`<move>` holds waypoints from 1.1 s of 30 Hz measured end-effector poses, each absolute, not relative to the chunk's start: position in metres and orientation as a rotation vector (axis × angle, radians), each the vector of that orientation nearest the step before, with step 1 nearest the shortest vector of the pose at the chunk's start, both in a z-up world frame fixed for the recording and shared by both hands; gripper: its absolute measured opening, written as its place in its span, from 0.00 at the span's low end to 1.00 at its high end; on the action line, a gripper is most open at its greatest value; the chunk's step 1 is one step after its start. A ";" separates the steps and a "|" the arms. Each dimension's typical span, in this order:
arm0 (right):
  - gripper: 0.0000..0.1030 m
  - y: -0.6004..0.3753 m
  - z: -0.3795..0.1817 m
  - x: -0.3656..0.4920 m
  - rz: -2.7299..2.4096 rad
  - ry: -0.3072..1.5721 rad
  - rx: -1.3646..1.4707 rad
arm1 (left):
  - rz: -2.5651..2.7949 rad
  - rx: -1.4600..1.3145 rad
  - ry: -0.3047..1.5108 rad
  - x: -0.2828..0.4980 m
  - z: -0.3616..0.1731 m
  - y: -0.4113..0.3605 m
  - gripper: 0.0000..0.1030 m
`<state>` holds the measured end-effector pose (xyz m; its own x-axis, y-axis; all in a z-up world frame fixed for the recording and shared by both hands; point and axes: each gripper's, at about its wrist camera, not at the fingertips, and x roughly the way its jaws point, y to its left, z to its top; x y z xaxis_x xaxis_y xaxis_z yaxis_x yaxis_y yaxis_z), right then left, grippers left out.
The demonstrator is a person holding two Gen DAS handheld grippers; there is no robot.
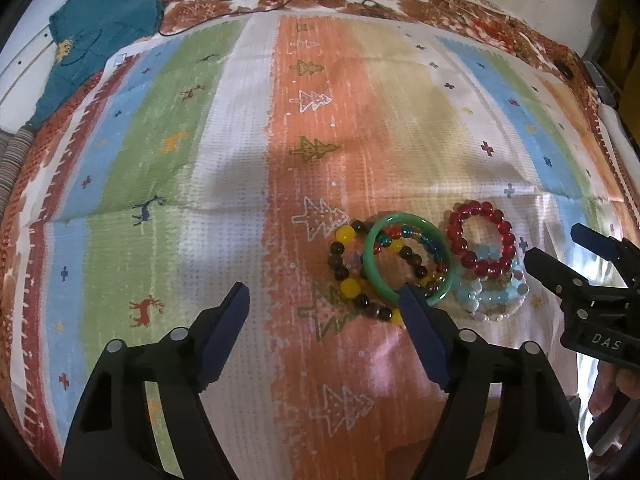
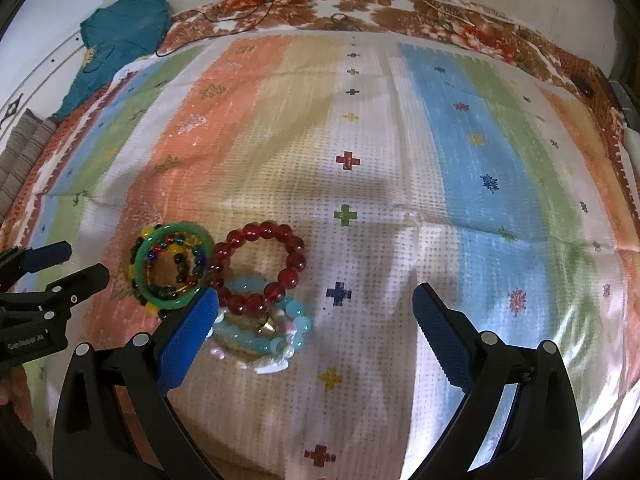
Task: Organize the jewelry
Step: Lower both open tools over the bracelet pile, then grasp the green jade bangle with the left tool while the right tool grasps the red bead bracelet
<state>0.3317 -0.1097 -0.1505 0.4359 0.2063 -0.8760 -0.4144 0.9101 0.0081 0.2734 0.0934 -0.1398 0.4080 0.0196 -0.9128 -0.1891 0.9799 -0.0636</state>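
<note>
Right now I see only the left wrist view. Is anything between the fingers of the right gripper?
Observer: No. The right gripper is open over bare cloth; the bracelets lie beside its left finger.
Operator: What is the brownish thing near the red bead bracelet?
Observer: A small gold bell, lying among the pale blue bead bracelets.

Both wrist views look steeply down, close, sharing the bracelets (image 1: pixel 424 264) (image 2: pixel 224 288).
</note>
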 end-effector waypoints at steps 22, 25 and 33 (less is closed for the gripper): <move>0.38 -0.092 -0.176 0.351 0.437 1.136 -0.235 | 0.073 -0.119 1.190 0.298 -0.171 0.074 0.16; 0.19 -0.088 -0.177 0.350 0.440 1.137 -0.248 | 0.075 -0.110 1.184 0.297 -0.169 0.074 0.09; 0.15 -0.091 -0.173 0.346 0.441 1.119 -0.262 | 0.090 -0.116 1.163 0.297 -0.156 0.076 0.08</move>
